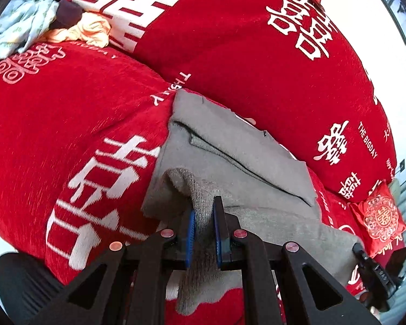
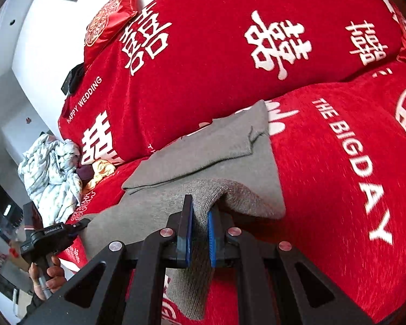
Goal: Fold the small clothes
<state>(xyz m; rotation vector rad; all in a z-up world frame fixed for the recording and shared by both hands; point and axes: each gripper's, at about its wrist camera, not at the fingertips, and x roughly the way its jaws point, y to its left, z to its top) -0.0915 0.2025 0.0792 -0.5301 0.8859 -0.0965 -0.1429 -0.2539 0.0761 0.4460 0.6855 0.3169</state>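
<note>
A grey knit garment (image 1: 238, 159) lies on the red bedspread (image 1: 67, 124), with one part folded over on top. My left gripper (image 1: 203, 211) is shut on its near edge at one corner, and fabric hangs down between the blue pads (image 1: 191, 239). My right gripper (image 2: 199, 208) is shut on the same garment (image 2: 208, 149) at the other near corner, lifting a fold. In the left wrist view the right gripper's black body (image 1: 376, 270) shows at the lower right. In the right wrist view the left gripper's body (image 2: 48, 238) and the hand holding it show at the lower left.
A crumpled pale blue printed cloth (image 2: 51, 173), a yellow garment (image 2: 101, 172) and a dark garment (image 1: 69, 13) lie in a pile at one end of the bed. Red cushions (image 2: 108, 21) rest by the white wall. Framed pictures (image 1: 404, 24) hang on it.
</note>
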